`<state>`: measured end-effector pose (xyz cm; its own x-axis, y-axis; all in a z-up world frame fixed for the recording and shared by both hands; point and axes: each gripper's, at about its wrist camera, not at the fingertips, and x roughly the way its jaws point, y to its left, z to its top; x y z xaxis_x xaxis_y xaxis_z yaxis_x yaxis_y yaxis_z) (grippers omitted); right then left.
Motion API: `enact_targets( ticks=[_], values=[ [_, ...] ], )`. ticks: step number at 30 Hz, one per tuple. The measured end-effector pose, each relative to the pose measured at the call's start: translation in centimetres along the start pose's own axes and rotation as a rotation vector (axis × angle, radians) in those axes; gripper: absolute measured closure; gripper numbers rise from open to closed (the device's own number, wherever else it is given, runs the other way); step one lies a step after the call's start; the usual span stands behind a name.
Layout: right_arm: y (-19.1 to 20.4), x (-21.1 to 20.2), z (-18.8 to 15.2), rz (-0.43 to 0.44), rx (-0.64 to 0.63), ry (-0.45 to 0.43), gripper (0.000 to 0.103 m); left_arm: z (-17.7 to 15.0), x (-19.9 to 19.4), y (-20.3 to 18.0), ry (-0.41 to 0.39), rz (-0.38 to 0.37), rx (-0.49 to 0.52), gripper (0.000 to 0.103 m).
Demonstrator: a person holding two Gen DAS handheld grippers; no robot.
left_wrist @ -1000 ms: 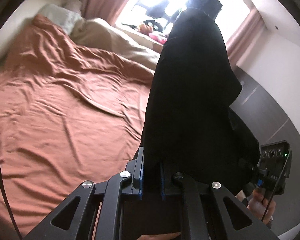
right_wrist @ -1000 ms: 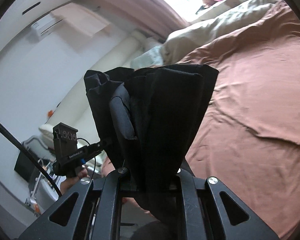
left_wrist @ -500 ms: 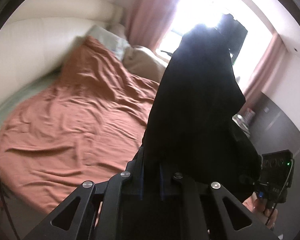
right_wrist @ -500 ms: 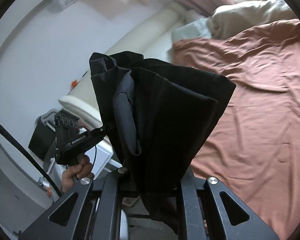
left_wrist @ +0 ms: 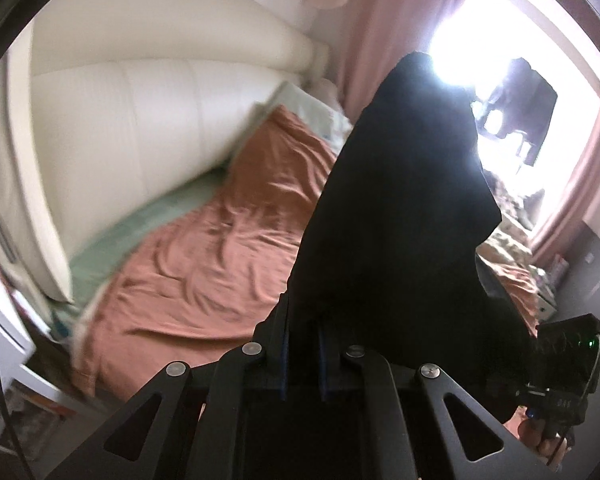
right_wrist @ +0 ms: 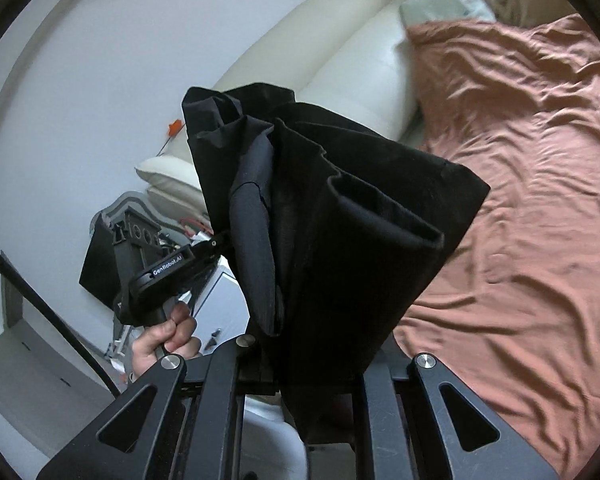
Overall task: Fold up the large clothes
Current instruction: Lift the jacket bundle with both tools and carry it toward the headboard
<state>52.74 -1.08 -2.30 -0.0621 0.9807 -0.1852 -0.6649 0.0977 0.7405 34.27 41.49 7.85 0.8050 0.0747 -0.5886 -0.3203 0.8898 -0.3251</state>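
Since a second ago both hands have swung sideways across the room: the window that filled the top of the left wrist view now sits at its right edge, and the cream padded headboard (left_wrist: pixel 140 128) has come into view on the left, while the right wrist view now takes in far more white wall and less of the bed. The black garment (left_wrist: pixel 404 208) has stayed lifted clear of the bed, bunched between the two claws.

The bed (left_wrist: pixel 204 264), under a rumpled rust-brown sheet, lies bare of clothes from its head edge by the headboard down to the near edge, so the whole middle is open. A strip of green sheet shows along the head edge, pillows sit in the far corner, and a patterned quilt lies along the window-side edge.

The left claw (left_wrist: pixel 302 344) is pinched together on a fold of the garment, which rises in a tall dark peak above it. The right claw (right_wrist: pixel 300 364) is likewise clamped on the cloth, which fans out above its fingers in loose pleats. In the right wrist view a hand (right_wrist: pixel 164 336) grips the handle of the left claw beside the hanging fabric.
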Motion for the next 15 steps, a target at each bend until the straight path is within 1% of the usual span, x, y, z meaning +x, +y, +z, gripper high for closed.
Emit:
enact_targets(
  ticks=[2,3,7,10,15],
  values=[
    [-0.3,1.9,0.5,0.025,0.010,0.021,0.095,0.4,-0.2,1.4,-0.004,0.030,-0.007,0.094],
    [-0.5,3.0,0.6,0.035,0.016,0.032,0.095,0.9,-0.1,2.3,0.004,0.057,-0.007,0.094],
    [-1.8,7.4,1.6,0.082,0.053,0.057,0.094,1.9,0.7,5.0,0.012,0.121,-0.013,0.094],
    [-3.2,10.5,2.1,0.094,0.078,0.089,0.095,2.5,2.0,7.5,0.024,0.152,-0.036,0.094],
    [-6.4,15.9,3.5,0.078,0.112,0.151,0.094,3.2,6.4,12.1,0.085,0.215,-0.058,0.094]
  ],
)
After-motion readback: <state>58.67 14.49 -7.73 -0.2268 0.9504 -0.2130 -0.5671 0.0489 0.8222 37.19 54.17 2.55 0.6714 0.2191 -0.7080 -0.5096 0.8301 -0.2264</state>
